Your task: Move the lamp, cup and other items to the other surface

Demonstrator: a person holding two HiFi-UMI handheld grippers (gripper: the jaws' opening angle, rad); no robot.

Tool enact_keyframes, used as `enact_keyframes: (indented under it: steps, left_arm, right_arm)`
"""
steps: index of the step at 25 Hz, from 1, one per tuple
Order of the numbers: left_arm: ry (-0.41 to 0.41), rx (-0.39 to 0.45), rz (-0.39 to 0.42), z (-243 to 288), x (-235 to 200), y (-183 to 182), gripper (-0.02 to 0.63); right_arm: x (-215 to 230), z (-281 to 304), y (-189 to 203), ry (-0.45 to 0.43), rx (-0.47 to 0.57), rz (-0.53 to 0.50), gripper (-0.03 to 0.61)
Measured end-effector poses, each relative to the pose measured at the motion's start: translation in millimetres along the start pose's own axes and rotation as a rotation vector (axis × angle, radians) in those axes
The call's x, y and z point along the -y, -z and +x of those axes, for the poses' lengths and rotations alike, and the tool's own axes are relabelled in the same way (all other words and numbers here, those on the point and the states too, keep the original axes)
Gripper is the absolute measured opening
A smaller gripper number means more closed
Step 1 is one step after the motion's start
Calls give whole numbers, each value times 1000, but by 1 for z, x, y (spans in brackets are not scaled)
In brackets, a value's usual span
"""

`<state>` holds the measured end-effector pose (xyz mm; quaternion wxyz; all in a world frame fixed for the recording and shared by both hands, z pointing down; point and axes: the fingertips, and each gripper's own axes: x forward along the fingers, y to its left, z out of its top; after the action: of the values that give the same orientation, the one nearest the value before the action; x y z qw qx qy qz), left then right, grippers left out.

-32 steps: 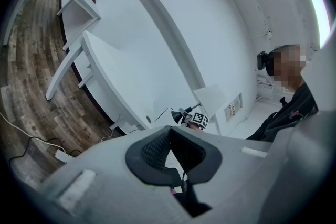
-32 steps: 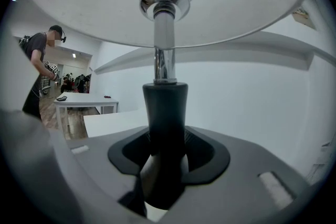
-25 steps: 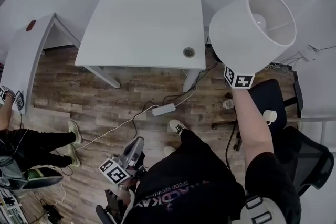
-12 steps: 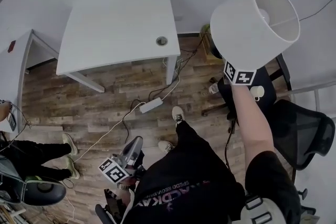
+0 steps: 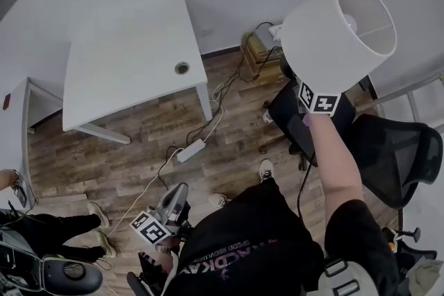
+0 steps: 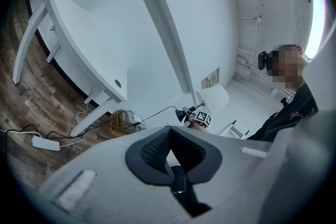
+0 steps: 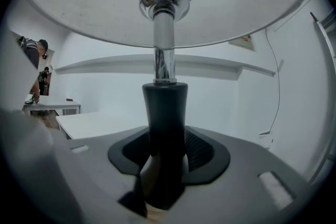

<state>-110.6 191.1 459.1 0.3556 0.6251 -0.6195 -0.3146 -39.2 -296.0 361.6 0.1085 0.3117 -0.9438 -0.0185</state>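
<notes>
The lamp [image 5: 338, 35], with a white drum shade, is in the air at the upper right of the head view. My right gripper [image 7: 165, 150] is shut on its black stem [image 7: 164, 110], below the chrome neck and the shade [image 7: 173, 18]. In the head view only that gripper's marker cube [image 5: 318, 99] shows under the shade. My left gripper [image 5: 176, 196] hangs low by my left hip, jaws together with nothing between them [image 6: 169, 140]. The left gripper view also catches the lamp [image 6: 214, 97] far off. No cup shows.
A white table [image 5: 125, 45] with a cable hole stands to the upper left, and a second white desk [image 5: 12, 114] lies at the left edge. A power strip [image 5: 189, 150] and cables lie on the wood floor. A black office chair [image 5: 399, 152] stands at the right, and another person's feet [image 5: 97, 222] are at the left.
The lamp has travelled level with my right gripper still shut on it. The scene has swung: the table slid left, and the wall, the box and the black chair came in under the lamp.
</notes>
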Motion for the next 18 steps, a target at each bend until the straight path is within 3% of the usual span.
enact_keyframes:
  steps: [10, 18]
  left_arm:
    - [24, -119, -2, 112, 36, 50, -2]
    - [16, -224, -4, 196, 57, 91, -2]
  right_arm:
    - [135, -15, 49, 65, -49, 42, 175]
    - [255, -31, 101, 170, -80, 105, 175]
